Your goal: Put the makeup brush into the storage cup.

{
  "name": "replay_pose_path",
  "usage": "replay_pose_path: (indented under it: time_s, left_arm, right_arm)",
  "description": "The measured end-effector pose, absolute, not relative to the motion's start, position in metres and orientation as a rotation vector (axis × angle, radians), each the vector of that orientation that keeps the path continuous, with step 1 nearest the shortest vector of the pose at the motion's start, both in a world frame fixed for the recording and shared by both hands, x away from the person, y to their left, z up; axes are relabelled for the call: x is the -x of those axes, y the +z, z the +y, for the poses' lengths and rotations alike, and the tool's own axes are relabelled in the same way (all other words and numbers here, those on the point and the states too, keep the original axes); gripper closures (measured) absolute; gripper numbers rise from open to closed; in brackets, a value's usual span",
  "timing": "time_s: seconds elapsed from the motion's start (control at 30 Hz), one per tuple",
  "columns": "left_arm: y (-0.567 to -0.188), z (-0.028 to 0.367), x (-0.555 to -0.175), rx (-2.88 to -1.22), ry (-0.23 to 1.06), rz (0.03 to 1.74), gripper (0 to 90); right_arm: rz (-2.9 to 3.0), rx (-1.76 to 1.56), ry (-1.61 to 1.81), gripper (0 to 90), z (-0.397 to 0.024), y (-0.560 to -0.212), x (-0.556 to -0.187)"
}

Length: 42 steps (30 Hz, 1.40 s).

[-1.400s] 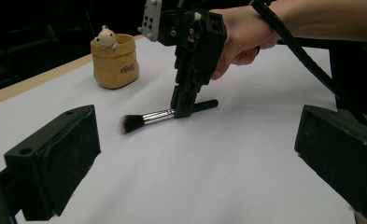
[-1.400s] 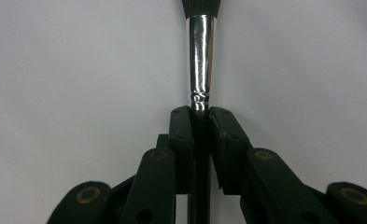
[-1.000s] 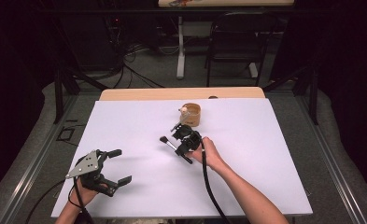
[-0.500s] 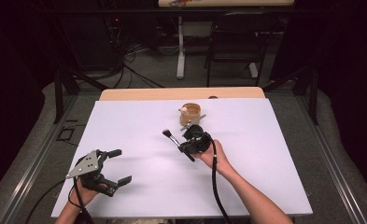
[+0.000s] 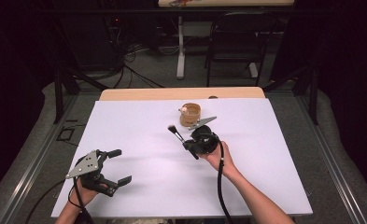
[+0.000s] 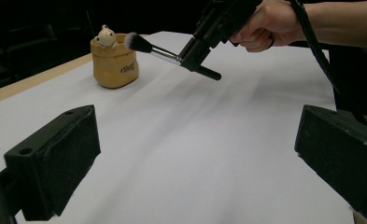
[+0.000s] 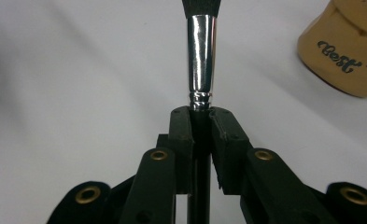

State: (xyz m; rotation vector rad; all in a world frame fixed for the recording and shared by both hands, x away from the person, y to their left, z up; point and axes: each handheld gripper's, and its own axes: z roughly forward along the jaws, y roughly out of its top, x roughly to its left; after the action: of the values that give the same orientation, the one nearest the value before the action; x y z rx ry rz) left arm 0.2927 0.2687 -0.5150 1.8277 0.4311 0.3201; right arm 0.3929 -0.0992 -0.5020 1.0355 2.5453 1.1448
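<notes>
Right gripper [image 5: 187,145]: squeezed tight on a makeup brush [image 5: 176,132], off the table, bristles sticking out in front. Just past the bristles, a little yellow pot [image 5: 190,115]. Far off, left gripper [image 5: 117,166]: wide open, holding nothing.

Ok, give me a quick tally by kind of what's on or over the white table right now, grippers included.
Grippers: 2, the left gripper open, the right gripper shut on the brush
Makeup brush: 1, held above the table
Tan holder with a small figure at its rim: 1
Total: 4
</notes>
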Motion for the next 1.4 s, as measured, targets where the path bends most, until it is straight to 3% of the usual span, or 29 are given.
replay_pose_path:
  time_s: [1.4]
  left_arm:
    - [-0.515, 0.269, -0.293, -1.830, 0.321, 0.424, 0.2]
  right_arm:
    - [2.313, -1.101, 1.264, 78.9, -0.134, -0.492, -0.397]
